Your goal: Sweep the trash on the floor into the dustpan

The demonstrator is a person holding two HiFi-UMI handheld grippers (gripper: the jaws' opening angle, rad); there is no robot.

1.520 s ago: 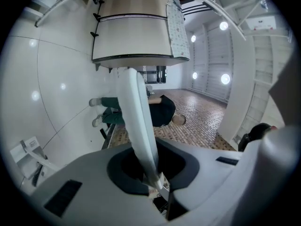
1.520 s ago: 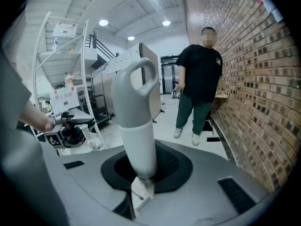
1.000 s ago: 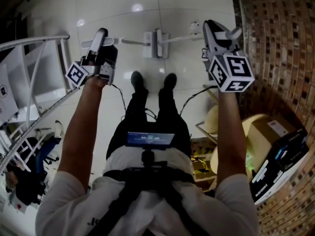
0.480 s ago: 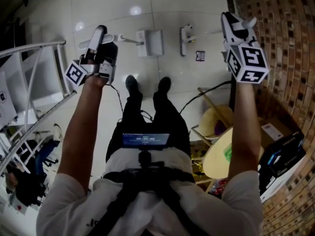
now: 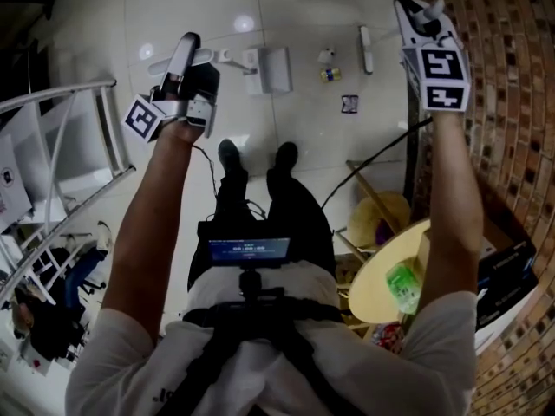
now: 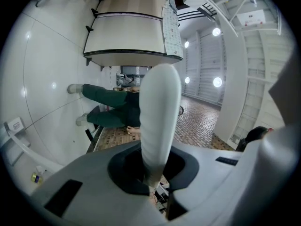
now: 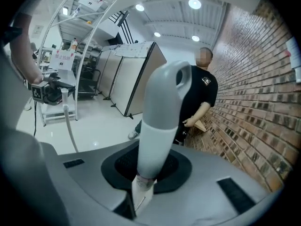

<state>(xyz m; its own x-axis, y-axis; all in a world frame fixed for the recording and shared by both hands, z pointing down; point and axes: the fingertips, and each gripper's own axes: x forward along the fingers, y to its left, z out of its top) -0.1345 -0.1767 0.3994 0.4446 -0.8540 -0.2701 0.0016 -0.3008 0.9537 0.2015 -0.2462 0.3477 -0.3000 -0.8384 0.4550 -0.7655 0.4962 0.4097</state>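
Over on the left, my left gripper (image 5: 182, 59) was clenched on the white dustpan handle (image 6: 160, 117). The dustpan (image 5: 270, 69) sat low at the glossy floor (image 5: 173, 7) ahead of my shoes (image 5: 230, 156). Just right of it lay the trash (image 5: 330, 74): a yellowish bit, a pale scrap (image 5: 327, 56) beside it, and a dark wrapper (image 5: 349, 103) nearer my feet. Beyond those hung the broom head (image 5: 366, 48), with the broom handle (image 7: 162, 121) clamped tight in my right gripper (image 5: 422, 20), close to the brick wall (image 5: 494, 76). I judged that a hard stroke could scatter the light pieces past the pan or push it skidding on the slick tile. The wrapper sat off the line and could be missed.
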